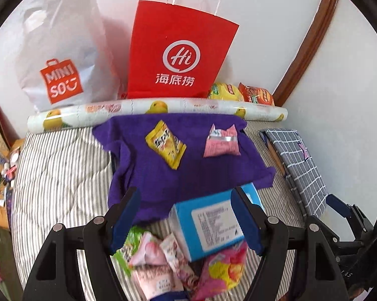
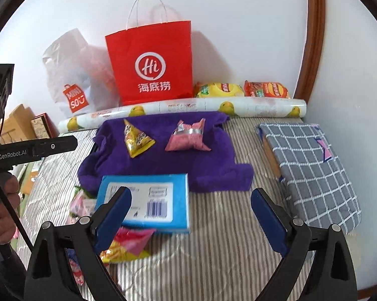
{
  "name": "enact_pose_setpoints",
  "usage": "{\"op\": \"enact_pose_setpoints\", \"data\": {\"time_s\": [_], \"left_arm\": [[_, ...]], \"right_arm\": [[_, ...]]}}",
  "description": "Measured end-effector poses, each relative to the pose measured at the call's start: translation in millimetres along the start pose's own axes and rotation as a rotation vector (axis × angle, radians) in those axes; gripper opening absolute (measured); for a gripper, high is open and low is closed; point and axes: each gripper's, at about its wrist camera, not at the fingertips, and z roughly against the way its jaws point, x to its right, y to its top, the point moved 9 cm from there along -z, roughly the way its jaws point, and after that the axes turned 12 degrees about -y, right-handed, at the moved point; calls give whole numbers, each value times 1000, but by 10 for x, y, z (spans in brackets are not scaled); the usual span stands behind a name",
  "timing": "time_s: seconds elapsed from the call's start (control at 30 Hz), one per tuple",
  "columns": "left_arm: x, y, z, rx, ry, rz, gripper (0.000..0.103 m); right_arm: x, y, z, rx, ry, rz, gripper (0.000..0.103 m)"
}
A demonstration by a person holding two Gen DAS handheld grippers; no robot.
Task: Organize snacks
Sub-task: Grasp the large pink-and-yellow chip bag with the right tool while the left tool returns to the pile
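Observation:
A purple towel (image 1: 188,175) (image 2: 163,165) lies spread on the striped bedding (image 1: 63,165). On it rest a yellow snack packet (image 1: 165,145) (image 2: 135,138) and a pink snack packet (image 1: 222,143) (image 2: 188,138), a little apart. Nearer me, a blue box (image 1: 208,228) (image 2: 145,200) lies label-up on a heap of several pink, green and yellow snack packets (image 1: 163,263) (image 2: 128,243). My left gripper (image 1: 184,195) hovers open above the box and heap, touching neither. My right gripper (image 2: 191,192) is open wide over bare bedding to the right of the box, with nothing between its fingers.
Against the wall stand a red paper bag (image 1: 178,52) (image 2: 150,65) and a white plastic bag (image 1: 60,57). A duck-print roll (image 1: 150,111) lies in front, with yellow (image 1: 224,91) and orange noodle packs (image 1: 257,92) behind it. A checked grey bundle (image 2: 308,170) is at the right.

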Motion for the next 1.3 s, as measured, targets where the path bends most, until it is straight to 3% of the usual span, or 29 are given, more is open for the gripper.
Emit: {"op": "enact_pose_setpoints", "data": {"time_s": [0.3,0.47,0.67,0.83,1.3], "left_arm": [[-114,-348,178,-6,44,20,73],[-264,-507,265,-12,73,47,73],[-431,-659,331,-13,92,76,73],[-545,-764,370,-14,95,89,73],[-772,-915,390,-18,81,117,73]], "right_arm": [[-87,-320,55,11,37,13,95],[-286,-491,42,5,120,49,94],[-549,-735,-36,-57,245,24,94],[-760,-865,-126,-96,296,7,93],[-1049,-1057,-463,-219,344,-64,78]]}}
